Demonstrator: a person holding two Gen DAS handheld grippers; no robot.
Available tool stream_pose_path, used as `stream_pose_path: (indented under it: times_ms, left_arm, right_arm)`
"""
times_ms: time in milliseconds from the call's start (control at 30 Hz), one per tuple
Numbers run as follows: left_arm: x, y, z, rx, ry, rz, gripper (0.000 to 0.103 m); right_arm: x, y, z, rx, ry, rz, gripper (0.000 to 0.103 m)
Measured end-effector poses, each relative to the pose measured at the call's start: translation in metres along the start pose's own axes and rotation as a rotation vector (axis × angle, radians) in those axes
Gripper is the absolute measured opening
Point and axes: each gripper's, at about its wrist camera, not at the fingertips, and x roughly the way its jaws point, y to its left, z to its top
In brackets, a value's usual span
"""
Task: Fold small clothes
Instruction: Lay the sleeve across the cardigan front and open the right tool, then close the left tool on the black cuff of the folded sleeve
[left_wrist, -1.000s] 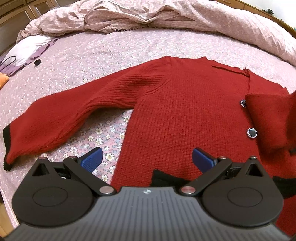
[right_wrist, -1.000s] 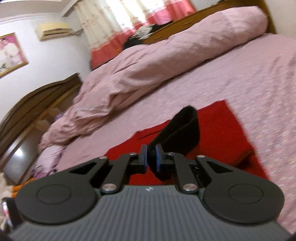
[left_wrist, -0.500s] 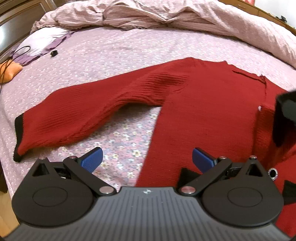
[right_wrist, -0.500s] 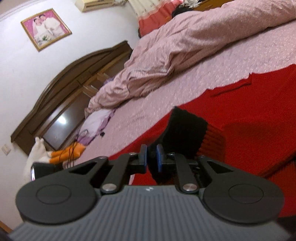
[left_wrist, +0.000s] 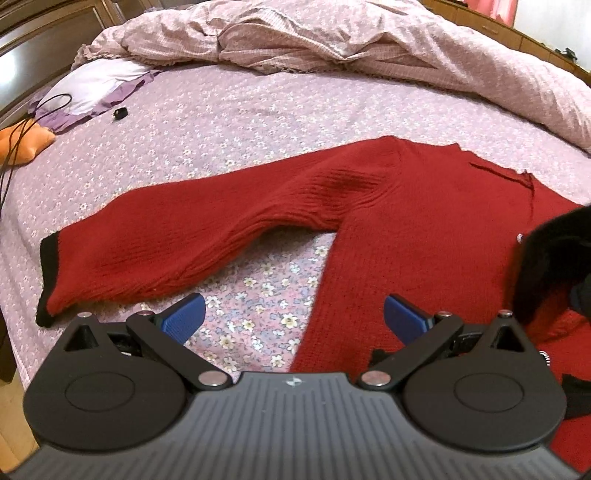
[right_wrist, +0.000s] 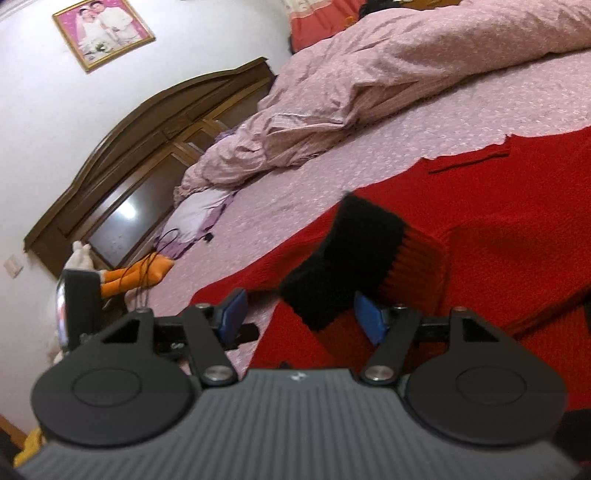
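Note:
A red knit cardigan (left_wrist: 424, 229) with black trim lies on the floral bedsheet (left_wrist: 221, 122). Its left sleeve (left_wrist: 192, 236) stretches out to the left and ends in a black cuff (left_wrist: 48, 266). My left gripper (left_wrist: 293, 319) is open and empty, low over the sheet by the cardigan's side edge. In the right wrist view the cardigan (right_wrist: 517, 221) has its other sleeve folded over the body. That sleeve's black cuff (right_wrist: 347, 254) sits between the fingers of my right gripper (right_wrist: 299, 319), which is open. The same cuff shows in the left wrist view (left_wrist: 546, 258).
A crumpled pink duvet (left_wrist: 369, 40) lies along the far side of the bed. A white and purple cloth (left_wrist: 92, 85), a black cable (left_wrist: 22, 129) and an orange soft toy (left_wrist: 26, 144) are at the far left. A wooden headboard (right_wrist: 140, 155) stands behind.
My right gripper has opened and released the black cuff after carrying the sleeve over the cardigan's body. My left gripper has shifted left along the bed, still open.

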Motion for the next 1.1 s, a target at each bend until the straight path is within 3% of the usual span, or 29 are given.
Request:
stream_pose_path:
  times_ms: [100, 200, 400, 567, 1000, 1100]
  left_arm:
    - [-0.003, -0.004, 0.001, 0.006, -0.009, -0.007, 0.103]
    - [-0.006, -0.005, 0.002, 0.004, -0.017, -0.011, 0.103]
    - [-0.003, -0.008, 0.006, 0.015, -0.027, -0.023, 0.103]
    - [0.01, -0.017, 0.014, 0.051, -0.038, -0.07, 0.103]
    - [0.058, -0.047, 0.02, 0.12, 0.038, -0.138, 0.103]
    - [0.065, -0.052, 0.018, 0.144, 0.037, -0.14, 0.096]
  right_arm:
    - [-0.01, 0.008, 0.0, -0.042, 0.002, 0.028, 0.068]
    - [-0.02, 0.01, 0.002, -0.052, -0.014, -0.005, 0.068]
    - [-0.034, -0.009, 0.016, -0.002, -0.061, -0.143, 0.069]
    - [-0.042, -0.043, 0.028, 0.05, -0.076, -0.327, 0.069]
    - [-0.045, -0.116, 0.061, 0.052, -0.007, -0.554, 0.069]
    - [-0.037, -0.128, 0.069, 0.043, 0.017, -0.595, 0.069]
